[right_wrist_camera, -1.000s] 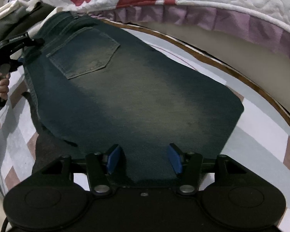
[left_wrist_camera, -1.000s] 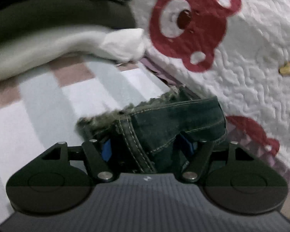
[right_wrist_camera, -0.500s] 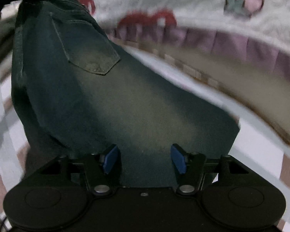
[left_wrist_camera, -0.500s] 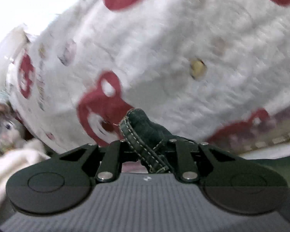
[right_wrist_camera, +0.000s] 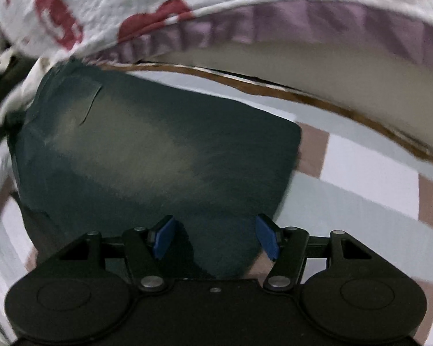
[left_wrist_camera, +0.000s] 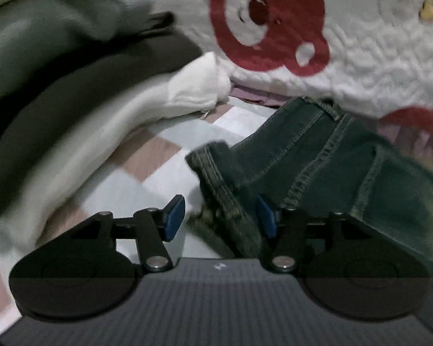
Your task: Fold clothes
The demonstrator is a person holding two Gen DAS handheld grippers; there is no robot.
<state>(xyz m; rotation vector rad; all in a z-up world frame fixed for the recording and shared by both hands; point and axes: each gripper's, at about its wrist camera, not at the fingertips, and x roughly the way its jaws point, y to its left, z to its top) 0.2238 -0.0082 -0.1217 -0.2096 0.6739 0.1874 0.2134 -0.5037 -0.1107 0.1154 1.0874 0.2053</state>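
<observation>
Dark faded jeans [right_wrist_camera: 147, 155] lie folded flat.

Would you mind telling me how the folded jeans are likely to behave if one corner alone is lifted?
The jeans would probably sag and unfold, since the folded layers lie loose on the checked sheet. The thick seamed waistband between the left tool pads looks stiffer. The denim seems fairly heavy.

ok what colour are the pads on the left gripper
Blue pads, on the open left gripper; clearest in the left wrist view.
</observation>
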